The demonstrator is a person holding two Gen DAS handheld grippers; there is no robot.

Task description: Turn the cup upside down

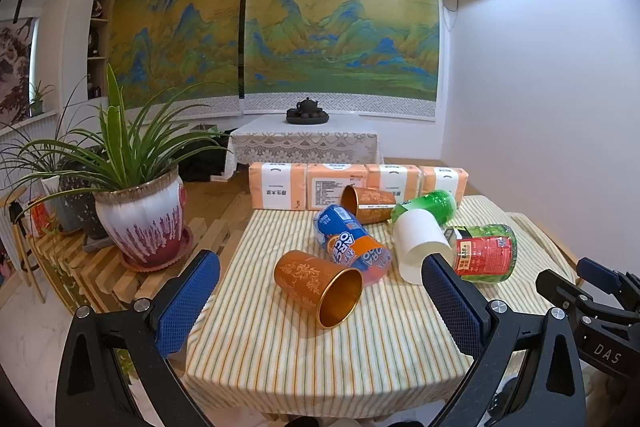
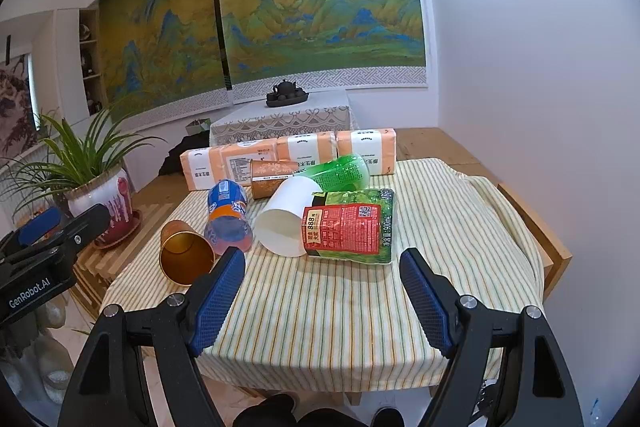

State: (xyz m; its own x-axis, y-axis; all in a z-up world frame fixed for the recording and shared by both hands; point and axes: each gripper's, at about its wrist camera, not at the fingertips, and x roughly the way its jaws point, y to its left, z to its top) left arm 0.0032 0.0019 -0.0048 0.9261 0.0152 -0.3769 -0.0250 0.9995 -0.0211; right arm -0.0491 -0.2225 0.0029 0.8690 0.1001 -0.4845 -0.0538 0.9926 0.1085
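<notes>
Several cups lie on their sides on a striped tablecloth. A copper cup lies nearest, mouth toward me; it also shows in the right wrist view. A blue-orange Oreo cup, a white cup, a red-green labelled cup, a green cup and a second copper cup lie behind. My left gripper is open and empty, its jaws standing either side of the near copper cup, short of it. My right gripper is open and empty, in front of the red-green cup.
Orange tissue packs line the table's far edge. A potted plant stands on a slatted wooden stand to the left. A white wall is to the right. A lace-covered table with a tea set is farther back.
</notes>
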